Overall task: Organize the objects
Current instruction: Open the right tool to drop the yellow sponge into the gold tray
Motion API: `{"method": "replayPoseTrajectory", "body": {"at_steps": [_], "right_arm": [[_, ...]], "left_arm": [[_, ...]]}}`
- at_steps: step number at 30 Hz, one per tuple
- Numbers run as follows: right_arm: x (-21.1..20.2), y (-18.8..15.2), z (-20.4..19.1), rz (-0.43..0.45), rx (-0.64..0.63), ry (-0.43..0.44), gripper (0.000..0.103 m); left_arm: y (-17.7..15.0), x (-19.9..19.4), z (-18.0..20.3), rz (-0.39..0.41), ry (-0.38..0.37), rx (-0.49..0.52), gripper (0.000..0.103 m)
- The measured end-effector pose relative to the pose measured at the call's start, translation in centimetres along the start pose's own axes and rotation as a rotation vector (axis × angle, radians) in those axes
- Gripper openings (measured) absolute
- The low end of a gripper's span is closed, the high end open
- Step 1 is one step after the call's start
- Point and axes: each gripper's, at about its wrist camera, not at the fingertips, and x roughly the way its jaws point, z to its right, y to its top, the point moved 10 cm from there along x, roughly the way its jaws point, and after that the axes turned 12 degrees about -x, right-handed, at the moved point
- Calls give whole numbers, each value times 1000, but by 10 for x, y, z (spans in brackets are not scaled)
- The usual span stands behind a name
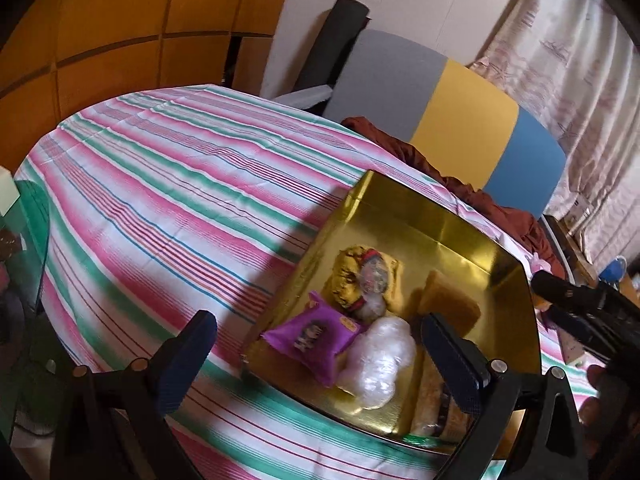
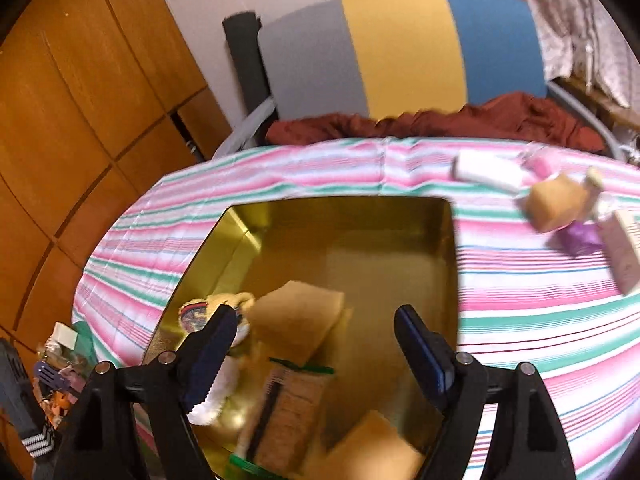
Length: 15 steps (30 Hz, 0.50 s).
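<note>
Warm dim light, motion blur, fisheye-bent edges.

The right tool hangs over the gold tray with its jaws wide apart and nothing between them. In the tray lie a tan sponge and a green-edged packet; on the striped tabletop more small items wait

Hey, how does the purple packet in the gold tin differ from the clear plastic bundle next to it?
The purple packet is opaque, flat and printed; the clear plastic bundle is see-through white, lumpy and unmarked. The packet lies nearer the tin's left wall, the bundle nearer its middle. Both rest inside the gold tin, side by side.
</note>
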Motion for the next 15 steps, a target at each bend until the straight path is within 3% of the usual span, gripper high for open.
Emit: {"method": "replayPoseTrajectory", "body": {"at_steps": [8,15], "right_arm": [[-34,-15,51,54,46,-95,83],[-37,-56,102,17,133,-136,82]], "left_arm": [[-16,-3,30,-23,-36,62,103],[-39,-9,72,-55,-103,158,103]]}}
